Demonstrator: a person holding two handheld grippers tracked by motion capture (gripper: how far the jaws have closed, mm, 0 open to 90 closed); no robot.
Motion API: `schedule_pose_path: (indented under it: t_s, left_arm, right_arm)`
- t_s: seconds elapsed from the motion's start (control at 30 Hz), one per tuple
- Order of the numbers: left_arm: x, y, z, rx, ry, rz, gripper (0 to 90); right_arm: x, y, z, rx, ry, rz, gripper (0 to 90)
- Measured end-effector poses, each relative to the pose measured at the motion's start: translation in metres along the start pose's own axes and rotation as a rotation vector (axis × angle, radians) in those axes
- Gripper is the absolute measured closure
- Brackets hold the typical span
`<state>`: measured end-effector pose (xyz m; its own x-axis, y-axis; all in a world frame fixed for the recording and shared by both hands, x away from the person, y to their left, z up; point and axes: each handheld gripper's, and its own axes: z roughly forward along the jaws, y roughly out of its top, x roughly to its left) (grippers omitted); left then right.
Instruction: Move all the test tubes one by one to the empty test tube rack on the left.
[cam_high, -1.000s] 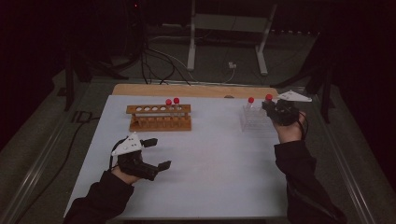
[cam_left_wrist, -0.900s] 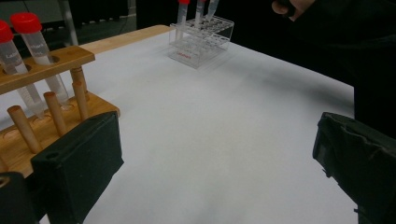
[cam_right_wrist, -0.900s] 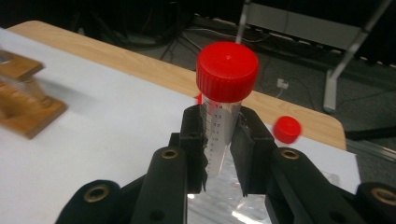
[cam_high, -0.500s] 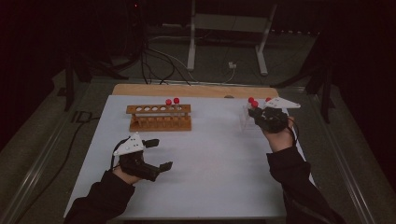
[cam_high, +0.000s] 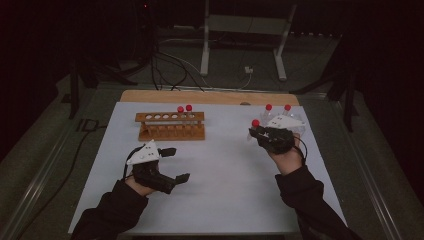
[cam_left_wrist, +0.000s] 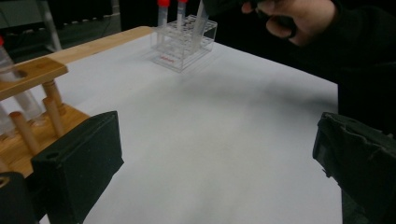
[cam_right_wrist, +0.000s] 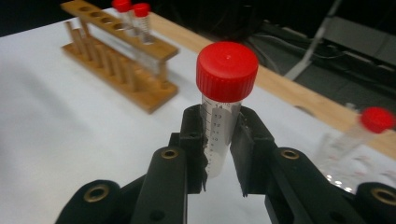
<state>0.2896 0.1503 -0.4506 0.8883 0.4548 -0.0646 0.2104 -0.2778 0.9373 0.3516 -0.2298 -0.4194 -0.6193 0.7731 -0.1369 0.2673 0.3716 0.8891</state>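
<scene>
Right tool (cam_right_wrist: 219, 154) clamped on red-capped tube (cam_right_wrist: 223, 107) — upright between its jaws, cap above.

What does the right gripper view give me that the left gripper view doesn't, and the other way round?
Right gripper view: the right tool clamped on a red-capped tube, its printed scale readable. Left gripper view: the left tool with jaws wide apart and nothing between them, and the person's right hand farther off. Both: the wooden rack, the clear rack and the white table.
</scene>
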Motion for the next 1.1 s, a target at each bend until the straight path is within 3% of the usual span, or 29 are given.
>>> schedule_pose_path:
  t_s: [0.77, 1.0, 1.1]
  left_arm:
    - [-0.007, 0.025, 0.026, 0.010, -0.059, 0.028, 2.8]
    - [-0.012, 0.035, 0.039, 0.005, -0.084, 0.050, 7.5]
    - [-0.013, 0.037, 0.045, -0.003, -0.110, 0.056, 16.8]
  right_arm:
    - [0.078, -0.014, 0.006, 0.045, 0.214, -0.103, 74.6]
    - [0.090, -0.014, 0.007, 0.046, 0.256, -0.116, 74.6]
    - [0.094, -0.014, 0.007, 0.051, 0.269, -0.125, 74.6]
